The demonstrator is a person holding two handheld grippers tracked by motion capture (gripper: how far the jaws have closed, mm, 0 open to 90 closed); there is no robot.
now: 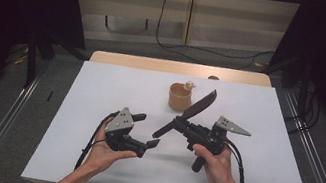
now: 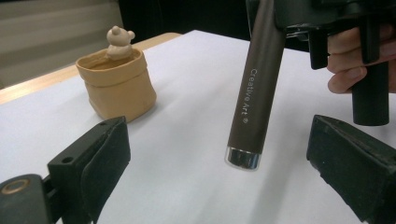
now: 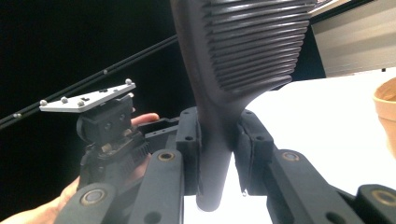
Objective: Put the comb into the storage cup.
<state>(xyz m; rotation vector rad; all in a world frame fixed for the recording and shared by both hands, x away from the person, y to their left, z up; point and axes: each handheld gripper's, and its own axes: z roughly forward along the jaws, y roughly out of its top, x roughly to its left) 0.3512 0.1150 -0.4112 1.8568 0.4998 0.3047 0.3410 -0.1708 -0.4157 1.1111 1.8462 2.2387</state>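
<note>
The top of the brush (image 3: 252, 51) is cut off by the upper edge of the right gripper view, so the full ribbed head cannot be seen there. In the left gripper view its head is also out of frame; the brown handle reads "Creative Art" and ends in a silver cap.

The right gripper (image 1: 181, 124) has its fingers (image 3: 189, 140) clamped on the narrow neck of the brush, one pad on each side. The left gripper (image 1: 146, 130) has its fingers (image 2: 100, 158) spread wide apart, with nothing pressed between them. The handle's silver end hangs between and just beyond them, touching neither.

In the high view the brush is held above the white tabletop (image 1: 101, 85), near its middle. Its long axis runs diagonally: the broad dark head points up and away toward the far right, and the handle end points down toward the left gripper.

A tan pot (image 1: 180, 97) with a small bear figure (image 2: 118, 41) at its rim stands on the tabletop just behind the brush head.
</note>
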